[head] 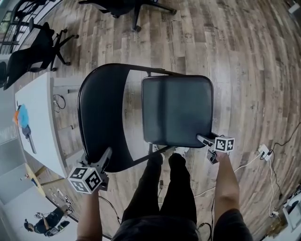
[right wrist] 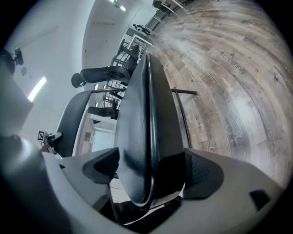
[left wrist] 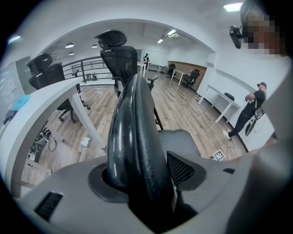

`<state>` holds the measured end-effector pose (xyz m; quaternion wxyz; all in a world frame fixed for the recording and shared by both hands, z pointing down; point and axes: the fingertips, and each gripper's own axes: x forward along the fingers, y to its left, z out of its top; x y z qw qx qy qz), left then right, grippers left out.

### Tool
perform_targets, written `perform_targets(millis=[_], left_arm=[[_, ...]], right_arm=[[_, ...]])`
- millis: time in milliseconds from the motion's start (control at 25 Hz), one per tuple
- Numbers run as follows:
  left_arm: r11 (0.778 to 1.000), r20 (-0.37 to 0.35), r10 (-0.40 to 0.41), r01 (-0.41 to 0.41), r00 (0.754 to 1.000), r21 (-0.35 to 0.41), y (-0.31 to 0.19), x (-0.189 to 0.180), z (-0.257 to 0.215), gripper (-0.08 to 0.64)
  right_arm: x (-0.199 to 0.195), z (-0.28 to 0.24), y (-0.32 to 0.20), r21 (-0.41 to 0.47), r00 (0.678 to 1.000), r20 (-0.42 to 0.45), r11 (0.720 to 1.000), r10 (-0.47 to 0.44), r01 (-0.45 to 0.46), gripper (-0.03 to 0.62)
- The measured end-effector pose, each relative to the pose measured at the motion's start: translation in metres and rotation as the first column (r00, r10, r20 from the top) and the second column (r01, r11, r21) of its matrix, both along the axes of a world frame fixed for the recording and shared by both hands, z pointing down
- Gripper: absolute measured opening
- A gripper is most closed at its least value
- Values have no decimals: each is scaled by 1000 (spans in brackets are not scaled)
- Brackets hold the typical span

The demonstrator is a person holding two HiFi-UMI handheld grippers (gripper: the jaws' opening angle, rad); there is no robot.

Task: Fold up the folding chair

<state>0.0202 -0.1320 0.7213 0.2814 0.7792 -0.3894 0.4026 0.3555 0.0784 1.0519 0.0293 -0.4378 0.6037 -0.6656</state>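
Note:
The black folding chair stands open on the wood floor below me, with its curved backrest (head: 101, 113) at the left and its padded seat (head: 176, 110) at the right. My left gripper (head: 107, 155) is shut on the near rim of the backrest. In the left gripper view that rim (left wrist: 137, 137) fills the space between the jaws, with the mesh pad (left wrist: 181, 169) against it. My right gripper (head: 203, 139) is shut on the seat's near right corner. In the right gripper view the seat (right wrist: 146, 119) stands edge-on between both pads (right wrist: 103, 165).
A white desk (head: 40, 122) runs along the left, close to the backrest. Office chairs (head: 33, 52) stand at the far left and at the top (head: 131, 7). The holder's legs (head: 162, 188) are just behind the chair. A cable and plug (head: 263, 151) lie on the floor at right. Another person (left wrist: 252, 109) stands farther off.

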Motion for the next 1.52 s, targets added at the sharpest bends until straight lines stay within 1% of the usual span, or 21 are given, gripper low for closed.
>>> perform_targets(millis=[160, 280, 400, 480, 560, 680, 920, 1080, 1120, 1200, 1240, 1360, 1520], left_arm=[[1000, -6, -8, 8, 1000, 23, -4, -3, -17, 256], [999, -5, -28, 29, 1000, 31, -5, -13, -31, 253], [998, -30, -45, 47, 999, 49, -10, -17, -46, 247], [996, -49, -53, 56, 997, 75, -13, -18, -56, 244], [993, -82, -58, 66, 995, 97, -15, -18, -69, 236], [993, -160, -63, 79, 985, 92, -16, -16, -88, 218], [991, -261, -61, 89, 963, 95, -17, -23, -126, 130], [993, -329, -35, 70, 944, 94, -20, -31, -154, 110], [993, -352, -37, 73, 935, 89, -21, -35, -161, 106], [993, -384, -42, 79, 923, 83, -24, -46, -174, 106], [993, -391, -44, 81, 919, 80, -26, -52, -180, 106], [994, -404, -44, 81, 914, 73, -29, -74, -193, 106], [994, -431, -37, 79, 901, 79, -38, -94, -208, 109]], right_arm=[[-7, -24, -3, 54, 999, 41, 999, -6, 4, 403], [-23, -52, -4, 71, 997, 75, 998, -4, -2, 403], [-33, -73, -11, 86, 997, 73, 996, -8, 2, 403], [-42, -97, -21, 111, 994, 107, 994, -5, -6, 403], [-51, -117, -26, 127, 992, 124, 992, -3, -12, 403], [-63, -142, -31, 136, 991, 134, 990, 1, -19, 403], [-103, -198, -49, 143, 990, 142, 990, -15, -6, 403], [-138, -245, -66, 151, 990, 140, 988, 10, -31, 403], [-150, -260, -71, 165, 986, 167, 985, 16, -44, 403], [-181, -295, -86, 220, 965, 262, 973, 12, -72, 403], [-196, -308, -92, 240, 959, 283, 968, 3, -74, 402], [-235, -334, -102, 254, 952, 307, 965, -12, -69, 403], [-274, -360, -124, 319, 963, 263, 947, -64, -25, 403]])
